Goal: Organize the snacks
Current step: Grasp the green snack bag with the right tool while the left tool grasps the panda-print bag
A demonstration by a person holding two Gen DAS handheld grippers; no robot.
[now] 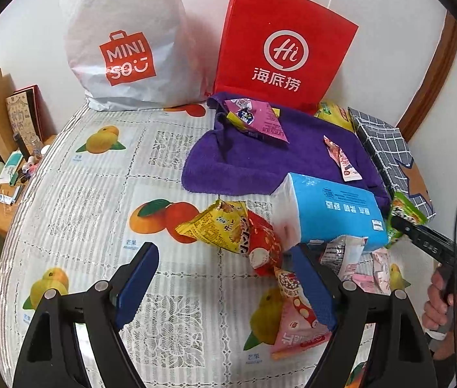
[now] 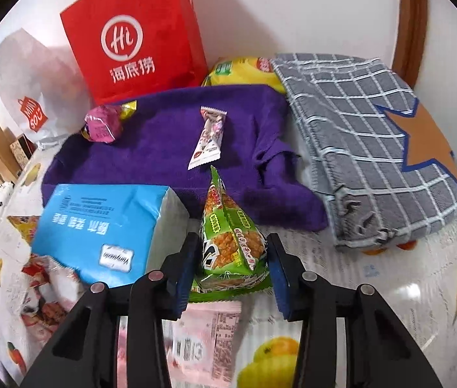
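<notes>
My right gripper (image 2: pixel 230 265) is shut on a green snack packet (image 2: pixel 231 242) and holds it just above the table, near the purple towel (image 2: pixel 163 148). The same packet (image 1: pixel 403 220) shows in the left wrist view beside the right gripper (image 1: pixel 396 223). My left gripper (image 1: pixel 225 278) is open and empty above the fruit-print tablecloth (image 1: pixel 99 210). A yellow packet (image 1: pixel 218 229), a red packet (image 1: pixel 261 245) and a pink packet (image 1: pixel 296 323) lie near its right finger. A pink-purple snack (image 2: pixel 102 123) and a slim white snack (image 2: pixel 209 135) lie on the towel.
A blue tissue pack (image 1: pixel 328 210) lies among the snacks, also in the right wrist view (image 2: pixel 105 223). A red paper bag (image 1: pixel 283 48) and a white Miniso bag (image 1: pixel 125 42) stand against the wall. A grey checked box (image 2: pixel 374 145) sits at right, a yellow bag (image 2: pixel 244 71) behind the towel.
</notes>
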